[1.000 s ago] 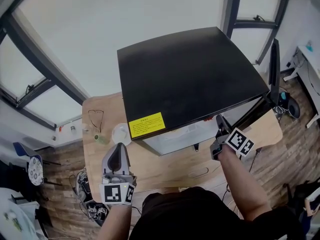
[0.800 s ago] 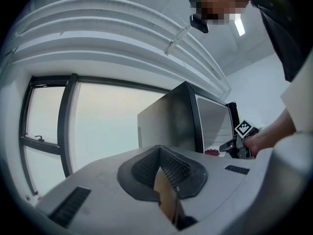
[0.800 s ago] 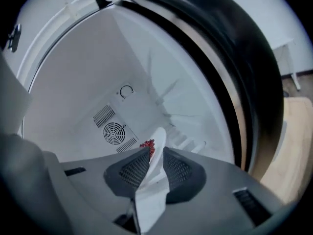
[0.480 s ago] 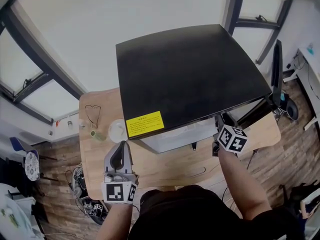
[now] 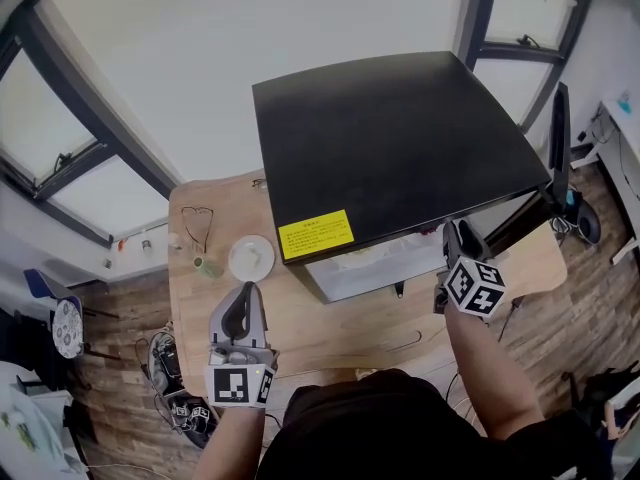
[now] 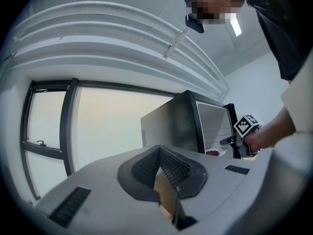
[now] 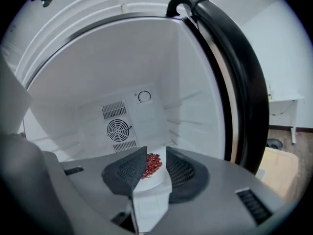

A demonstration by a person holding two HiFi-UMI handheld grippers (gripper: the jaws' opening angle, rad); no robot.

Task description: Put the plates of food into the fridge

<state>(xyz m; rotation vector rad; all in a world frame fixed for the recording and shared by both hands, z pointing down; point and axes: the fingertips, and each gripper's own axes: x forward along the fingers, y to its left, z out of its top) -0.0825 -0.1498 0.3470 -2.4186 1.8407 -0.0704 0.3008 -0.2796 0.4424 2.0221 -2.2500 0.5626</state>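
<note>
Fingers of your right gripper [image 7: 156, 156] stand moderately apart, having just been opening, and the pads press on nothing. In the gap between them, just past the fingertips, you see the plate [image 7: 146, 182] with its heap of red food [image 7: 152, 163]. It rests low inside the fridge [image 7: 122, 77], in front of the round fan grille [image 7: 119, 129] on the back wall. The black edge of the open door [image 7: 230, 72] curves down the right side of that view.

From your head, the right gripper [image 5: 452, 236] reaches in under the front right corner of the fridge's black top [image 5: 400, 138]. Its marker cube [image 5: 473, 286] faces up at you. The door [image 5: 556, 143] stands swung out to the right.

Your left gripper [image 6: 159, 148] has its fingers closed tip to tip, with nothing between them. It is held [image 5: 243, 293] over the near left part of the counter [image 5: 340, 328], left of the fridge. The other plate [image 5: 251, 258] lies on the counter ahead of it, apart from the fingertips, beside the fridge's left front corner. You cannot tell what is on that plate. A small green thing [image 5: 205, 266] sits just left of it.

In the left gripper view, the fridge [image 6: 176, 126] stands ahead to the right. The right gripper [image 6: 230, 141] is at its open front, and the red food [image 6: 212, 152] shows inside.
</note>
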